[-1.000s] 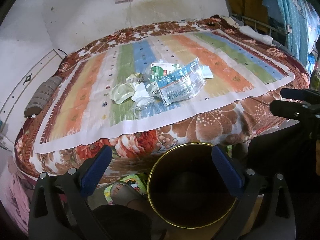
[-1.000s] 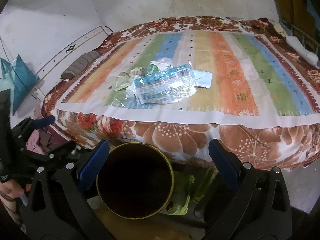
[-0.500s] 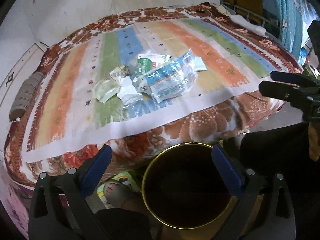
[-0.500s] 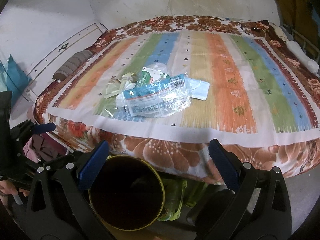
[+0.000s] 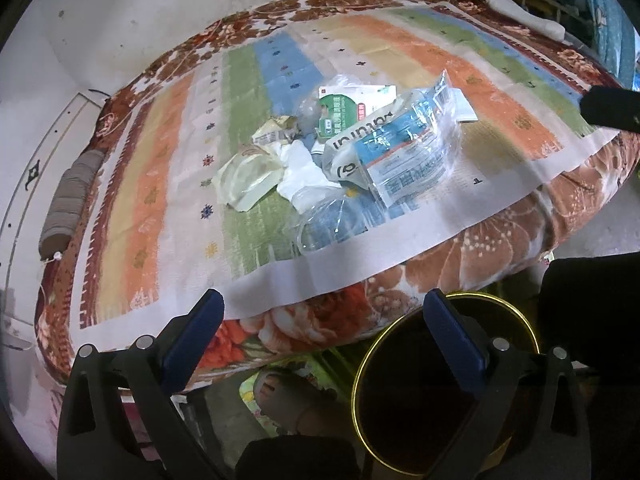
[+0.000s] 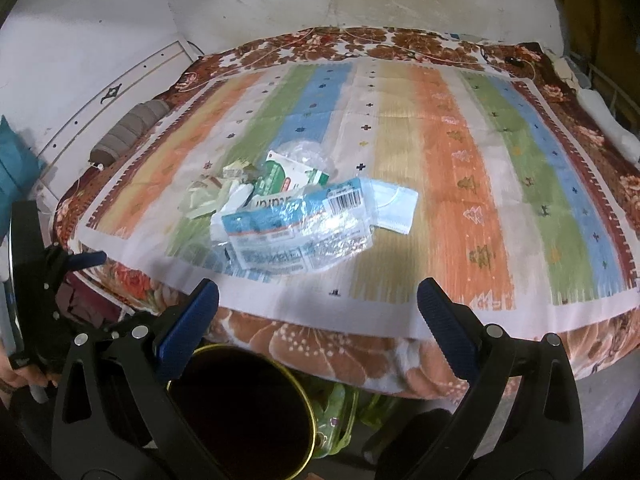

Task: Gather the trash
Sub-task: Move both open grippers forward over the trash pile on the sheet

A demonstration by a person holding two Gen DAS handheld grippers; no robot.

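A pile of trash lies on the striped sheet of the bed: a large clear blue-and-white plastic wrapper [image 5: 404, 152] [image 6: 296, 232], a green-and-white packet [image 5: 344, 110] [image 6: 292, 176], a crumpled white tissue [image 5: 300, 172], a yellowish clear wrapper [image 5: 248, 178] and a face mask [image 6: 394, 210]. A dark bin with a gold rim [image 5: 440, 396] [image 6: 240, 412] stands on the floor by the bed. My left gripper [image 5: 324, 328] is open and empty, near the bed's edge. My right gripper [image 6: 318, 316] is open and empty, over the bed's near edge.
The bed [image 6: 460, 128] has a floral blanket [image 5: 500, 232] hanging over its side. A grey rolled bolster [image 5: 72, 196] lies at the left edge by the white wall. A person's foot [image 5: 288, 400] in a sandal is beside the bin.
Both grippers have moved forward and up toward the bed; the trash pile looks closer and larger. The bin has slid to the lower right in the left view and lower in the right view.
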